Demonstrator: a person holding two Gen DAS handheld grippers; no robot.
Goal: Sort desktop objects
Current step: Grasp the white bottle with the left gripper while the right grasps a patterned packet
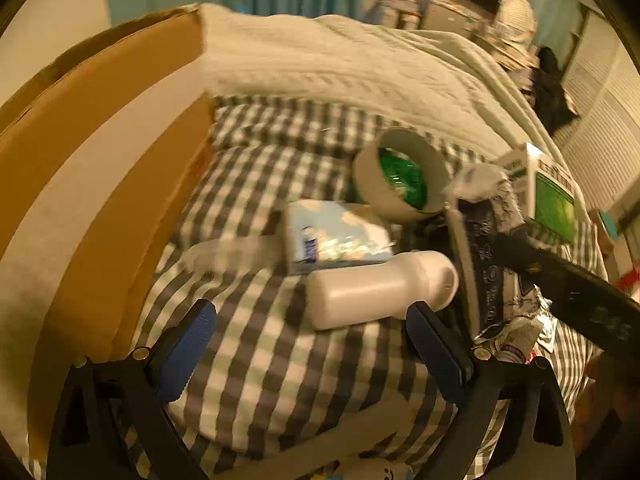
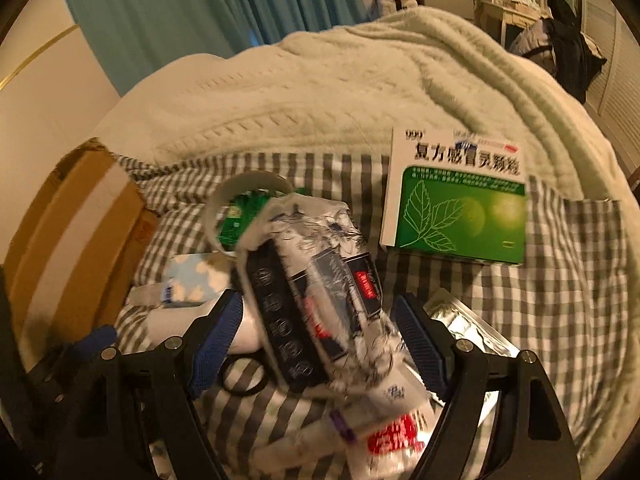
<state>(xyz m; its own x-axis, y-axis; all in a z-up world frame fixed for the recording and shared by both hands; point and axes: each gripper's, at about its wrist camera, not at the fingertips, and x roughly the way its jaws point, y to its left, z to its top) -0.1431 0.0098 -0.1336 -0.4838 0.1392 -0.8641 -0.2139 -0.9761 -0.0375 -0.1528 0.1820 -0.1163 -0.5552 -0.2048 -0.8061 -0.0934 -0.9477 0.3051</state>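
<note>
Left fingers (image 1: 200,332) wide over white bottle (image 1: 380,288), right fingers (image 2: 420,344) wide around printed packet (image 2: 312,292), scissors (image 2: 244,376) only there.

- Bare checked sheet (image 1: 256,360) lies open between the cardboard box (image 1: 92,168) on the left and the white bottle (image 1: 376,292).
- The bottle, a blue tissue pack (image 1: 336,236) and a tape roll (image 1: 400,176) crowd the middle, touching or nearly so.
- A patterned packet (image 2: 316,300) stands tilted between the right gripper's (image 2: 320,340) 2 spread fingers, blocking the way forward.
- The green medicine box (image 2: 456,200) stands apart, with clear sheet to its right.
- A folded blanket (image 2: 320,100) walls the far side.
</note>
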